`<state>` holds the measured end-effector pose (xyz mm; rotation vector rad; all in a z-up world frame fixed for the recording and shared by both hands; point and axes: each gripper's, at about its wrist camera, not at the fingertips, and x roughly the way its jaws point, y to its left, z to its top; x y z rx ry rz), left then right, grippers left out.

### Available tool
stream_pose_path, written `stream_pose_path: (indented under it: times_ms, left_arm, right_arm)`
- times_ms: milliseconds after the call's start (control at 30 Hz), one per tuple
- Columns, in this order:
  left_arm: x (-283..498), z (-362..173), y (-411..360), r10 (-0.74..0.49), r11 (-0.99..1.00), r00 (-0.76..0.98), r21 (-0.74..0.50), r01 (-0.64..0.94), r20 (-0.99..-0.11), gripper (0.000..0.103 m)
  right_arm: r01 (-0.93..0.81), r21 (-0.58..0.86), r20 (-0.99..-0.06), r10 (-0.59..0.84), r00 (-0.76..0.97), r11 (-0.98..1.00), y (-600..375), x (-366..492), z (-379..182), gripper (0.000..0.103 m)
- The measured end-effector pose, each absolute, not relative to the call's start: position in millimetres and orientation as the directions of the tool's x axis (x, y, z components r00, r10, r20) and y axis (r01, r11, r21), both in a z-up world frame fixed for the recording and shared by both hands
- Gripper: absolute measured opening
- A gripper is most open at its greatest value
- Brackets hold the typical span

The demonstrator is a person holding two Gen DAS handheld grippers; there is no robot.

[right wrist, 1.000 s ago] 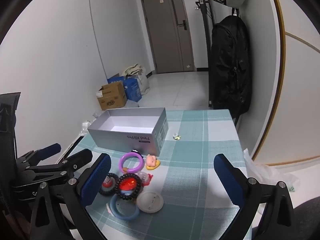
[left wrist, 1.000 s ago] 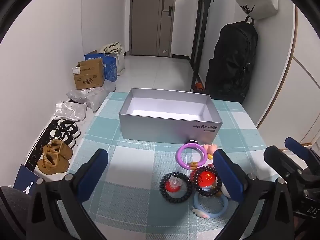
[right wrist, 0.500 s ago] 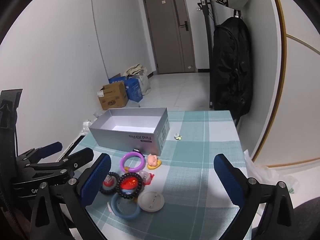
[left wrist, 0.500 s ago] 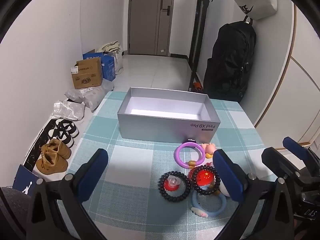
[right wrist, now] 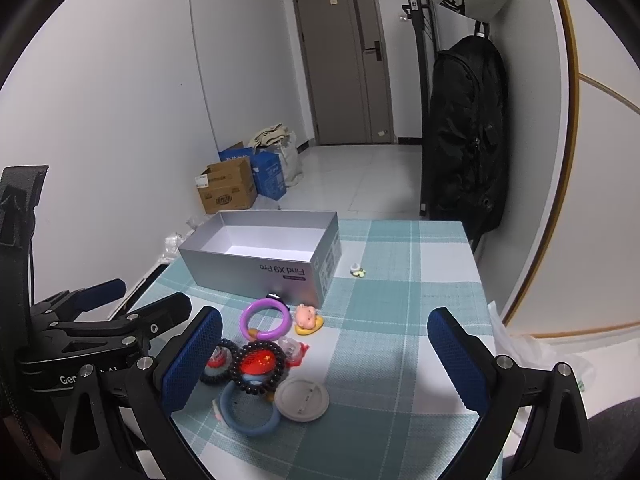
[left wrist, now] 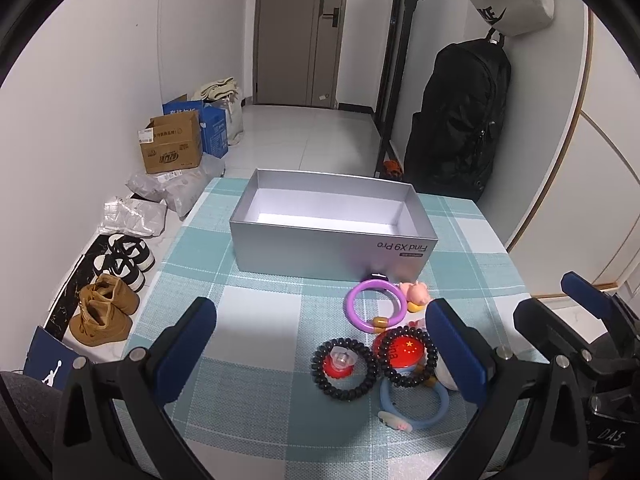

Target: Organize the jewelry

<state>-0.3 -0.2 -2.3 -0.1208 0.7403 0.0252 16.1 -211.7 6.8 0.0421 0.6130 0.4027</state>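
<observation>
Teal-and-white check under silver, purple, black and blue

My table (left wrist: 264,320) wears a teal and white plaid cloth; on it sit a silver box (left wrist: 332,256), a purple ring (left wrist: 354,308), two black bead bracelets (left wrist: 344,388), a light-blue ring (right wrist: 248,424) and a pink pig (right wrist: 306,314).

Silver box (left wrist: 332,254) side: "Find X9 Pro", upside down
Right gripper body (left wrist: 608,436): "DAS"
Left gripper body (right wrist: 72,378): "Ge…", rest hidden
Navy bag (left wrist: 50,364) on floor: jumping-figure logo
Cardboard carton (left wrist: 170,146): print too small to read

The white badge (left wrist: 444,376) sits mostly hidden — behind the left gripper's fingers (left wrist: 456,348).
</observation>
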Motion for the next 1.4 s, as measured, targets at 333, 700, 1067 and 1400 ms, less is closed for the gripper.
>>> stream_pose_path:
  times_ms: [333,700,1067,1400]
  left_arm:
    - [0.6,-2.7,-0.2,-0.018,0.992,0.737,-0.103,-0.07,-0.676,0.101]
    - [0.7,-4.1,4.3,-0.013,0.99,0.735,-0.11,-0.084,-0.678,0.101]
    - [0.0,-4.4,7.5,-0.022,0.987,0.735,-0.13,-0.09,-0.677,0.101]
    - [0.2,-4.3,6.2,-0.026,0.988,0.737,-0.13,-0.084,-0.676,0.101]
  right_arm:
    - [-0.355,0.166,-0.544,0.386,0.745,0.92,-212.7,15.7,5.3,0.103]
    - [-0.356,0.169,-0.539,0.389,0.747,0.919,-213.4,14.9,6.6,0.103]
    - [-0.356,0.171,-0.538,0.39,0.747,0.919,-214.5,14.8,7.8,0.103]
    - [-0.355,0.171,-0.539,0.389,0.747,0.919,-214.9,15.6,7.1,0.103]
